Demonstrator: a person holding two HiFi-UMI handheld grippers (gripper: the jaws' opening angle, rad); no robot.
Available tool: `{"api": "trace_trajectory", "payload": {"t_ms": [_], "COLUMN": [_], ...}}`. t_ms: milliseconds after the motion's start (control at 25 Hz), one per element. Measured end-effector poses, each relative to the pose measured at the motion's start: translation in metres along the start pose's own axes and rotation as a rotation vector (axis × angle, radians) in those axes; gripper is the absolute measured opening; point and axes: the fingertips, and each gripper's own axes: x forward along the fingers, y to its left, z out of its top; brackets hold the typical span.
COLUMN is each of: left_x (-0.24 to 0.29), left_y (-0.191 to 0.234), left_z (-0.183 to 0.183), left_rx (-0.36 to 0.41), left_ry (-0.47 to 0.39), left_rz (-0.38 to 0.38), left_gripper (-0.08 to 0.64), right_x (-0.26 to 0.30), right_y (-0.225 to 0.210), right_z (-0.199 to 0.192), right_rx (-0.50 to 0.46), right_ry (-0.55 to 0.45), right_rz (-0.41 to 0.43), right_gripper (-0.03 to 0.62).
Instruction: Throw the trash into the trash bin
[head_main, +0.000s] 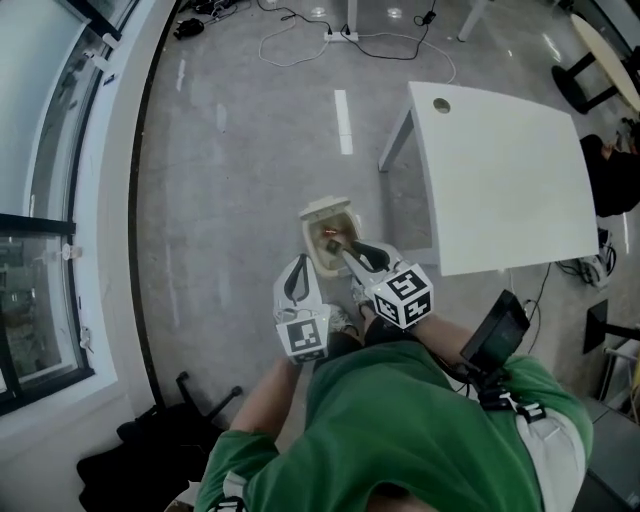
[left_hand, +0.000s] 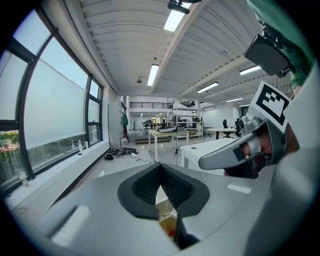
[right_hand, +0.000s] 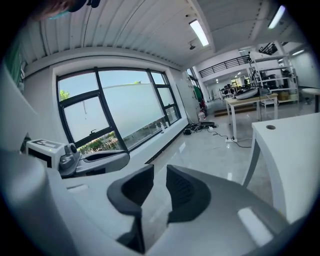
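Observation:
A small beige trash bin (head_main: 313, 213) stands on the grey floor beside the table leg, with something red-orange lying inside it (head_main: 330, 234). Both grippers hang above it, close together. My left gripper (head_main: 299, 262) is just near of the bin; in the left gripper view its jaws (left_hand: 161, 166) meet at the tips with nothing between them, and the bin (left_hand: 168, 221) shows through the gap below. My right gripper (head_main: 338, 244) is over the bin's opening. In the right gripper view a narrow gap separates its pads (right_hand: 160, 174), and it is empty.
A white table (head_main: 510, 180) stands right of the bin, its leg (head_main: 395, 140) close by. Cables and a power strip (head_main: 340, 35) lie on the floor farther off. A window wall runs along the left, and a black bag (head_main: 150, 440) sits by it.

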Motion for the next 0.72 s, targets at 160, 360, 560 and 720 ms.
{"api": "trace_trajectory", "payload": {"t_ms": [160, 360, 560, 720], "left_x": [-0.016, -0.024, -0.030, -0.039], "left_y": [0.001, 0.001, -0.009, -0.021], "left_z": [0.024, 0.057, 0.081, 0.097], "left_rx": [0.015, 0.042, 0.047, 0.056], "left_ry": [-0.047, -0.112, -0.180, -0.212], "left_rz": [-0.007, -0.031, -0.044, -0.064], "left_gripper": [0.005, 0.005, 0.005, 0.005], "right_x": [-0.018, -0.036, -0.052, -0.070], "right_y": [0.012, 0.025, 0.031, 0.037], "right_z": [0.019, 0.046, 0.071, 0.088], "right_rx": [-0.008, -0.043, -0.103, -0.135], "right_ry": [-0.060, -0.124, -0.183, -0.228], "right_rz": [-0.004, -0.001, 0.008, 0.006], "right_gripper": [0.069, 0.044, 0.034, 0.025]}}
